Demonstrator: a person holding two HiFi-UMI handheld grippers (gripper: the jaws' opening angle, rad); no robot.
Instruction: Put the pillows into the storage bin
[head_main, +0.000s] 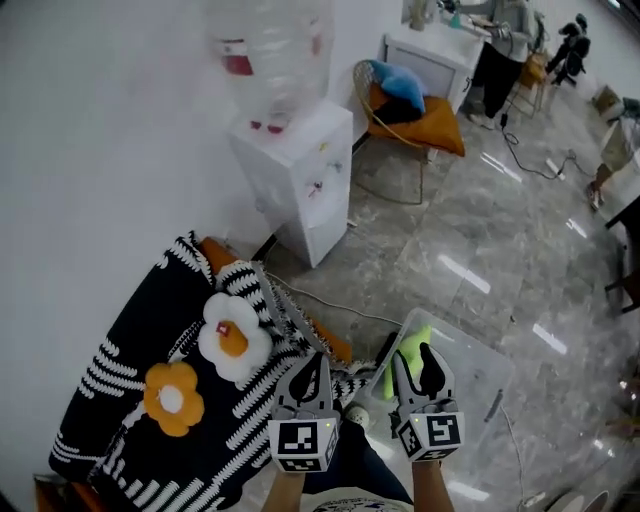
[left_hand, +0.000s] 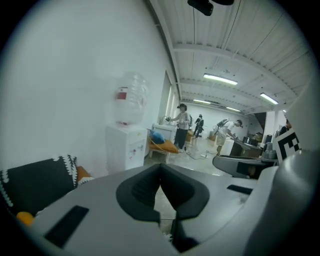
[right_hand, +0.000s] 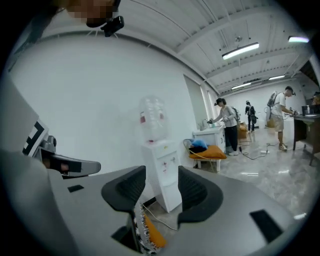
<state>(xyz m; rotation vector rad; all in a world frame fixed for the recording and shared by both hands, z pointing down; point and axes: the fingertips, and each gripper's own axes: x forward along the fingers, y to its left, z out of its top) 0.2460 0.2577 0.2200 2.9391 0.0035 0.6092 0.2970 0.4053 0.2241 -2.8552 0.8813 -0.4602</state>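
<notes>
Two flower-shaped pillows lie on a black, white-striped throw (head_main: 110, 385) at the lower left: a white one with an orange centre (head_main: 233, 338) and an orange one with a white centre (head_main: 173, 398). To their right on the floor stands a clear storage bin (head_main: 482, 352) holding a lime-green pillow (head_main: 414, 343). My left gripper (head_main: 312, 372) hovers over the throw's right edge, shut with nothing in it (left_hand: 160, 167). Above the bin's near left corner my right gripper (head_main: 415, 368) is open and empty (right_hand: 161, 172). Both point nearly level toward the room.
A white water dispenser (head_main: 295, 175) with a clear bottle stands against the wall ahead. Beyond it is a wire chair (head_main: 410, 110) with orange and blue cushions. A cable (head_main: 330, 305) runs along the glossy floor. People stand at desks far off.
</notes>
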